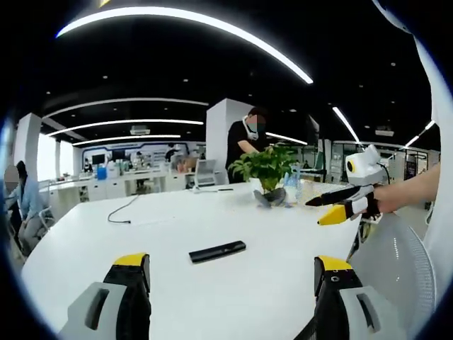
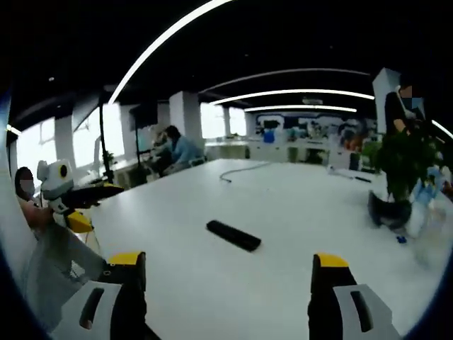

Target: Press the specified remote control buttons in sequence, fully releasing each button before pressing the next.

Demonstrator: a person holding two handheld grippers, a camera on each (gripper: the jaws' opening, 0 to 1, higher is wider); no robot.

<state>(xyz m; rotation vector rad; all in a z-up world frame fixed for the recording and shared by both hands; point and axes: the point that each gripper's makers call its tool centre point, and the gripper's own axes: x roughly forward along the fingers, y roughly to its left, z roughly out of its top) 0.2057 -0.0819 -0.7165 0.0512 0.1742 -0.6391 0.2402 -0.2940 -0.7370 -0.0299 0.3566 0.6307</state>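
Observation:
A slim black remote (image 1: 217,251) lies flat on the white table (image 1: 141,234), apart from both grippers. In the left gripper view my left gripper (image 1: 232,261) is open, its yellow-tipped jaws wide apart just short of the remote. My right gripper (image 1: 313,213) hovers at the right over the table's edge, held by a hand. In the right gripper view the remote (image 2: 233,235) lies ahead of my open right gripper (image 2: 228,273), with nothing between the jaws. The left gripper (image 2: 106,209) shows at the left, off the table's edge.
A potted green plant (image 1: 267,166) stands at the table's far side, with a person (image 1: 244,142) standing behind it. A thin cable (image 1: 120,211) trails across the far left of the table. A white mesh chair (image 1: 396,262) is at the right edge. People sit at desks (image 2: 173,152) beyond.

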